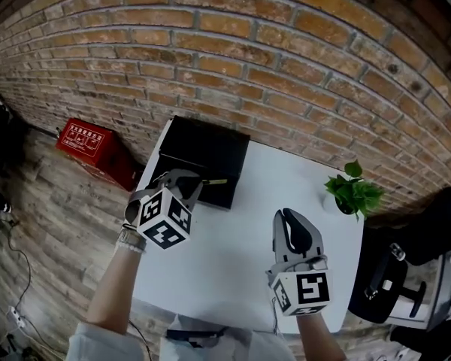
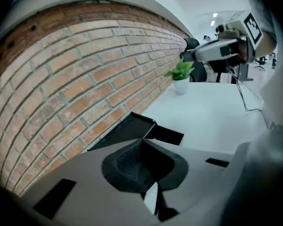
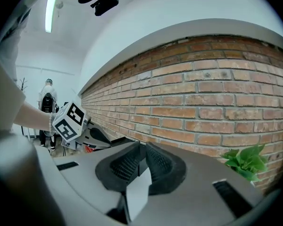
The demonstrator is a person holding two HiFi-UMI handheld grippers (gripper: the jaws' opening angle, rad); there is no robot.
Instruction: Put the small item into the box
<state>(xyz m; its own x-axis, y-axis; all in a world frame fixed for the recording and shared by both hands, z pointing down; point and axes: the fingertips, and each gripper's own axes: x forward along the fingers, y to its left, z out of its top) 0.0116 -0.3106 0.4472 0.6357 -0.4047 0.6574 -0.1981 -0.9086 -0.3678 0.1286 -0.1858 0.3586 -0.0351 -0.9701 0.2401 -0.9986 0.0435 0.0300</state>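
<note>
Office: white desk [image 1: 233, 262], potted plant [image 1: 352, 192], brick wall [image 1: 233, 43].

We count two grippers, the left gripper [image 1: 185, 179] and the right gripper [image 1: 292, 224]. Each has two jaws and one marker cube [image 1: 164, 218], so four jaws and two cubes in all. On the white surface [image 1: 233, 265] we find one black box [image 1: 203, 155] and one potted plant [image 1: 352, 194]. On the floor we see one red crate [image 1: 94, 147], set against the one brick wall [image 1: 286, 74]. At the right stands one black chair [image 1: 383, 277]. In the right gripper view we count one person [image 3: 47, 98] far off.
</note>
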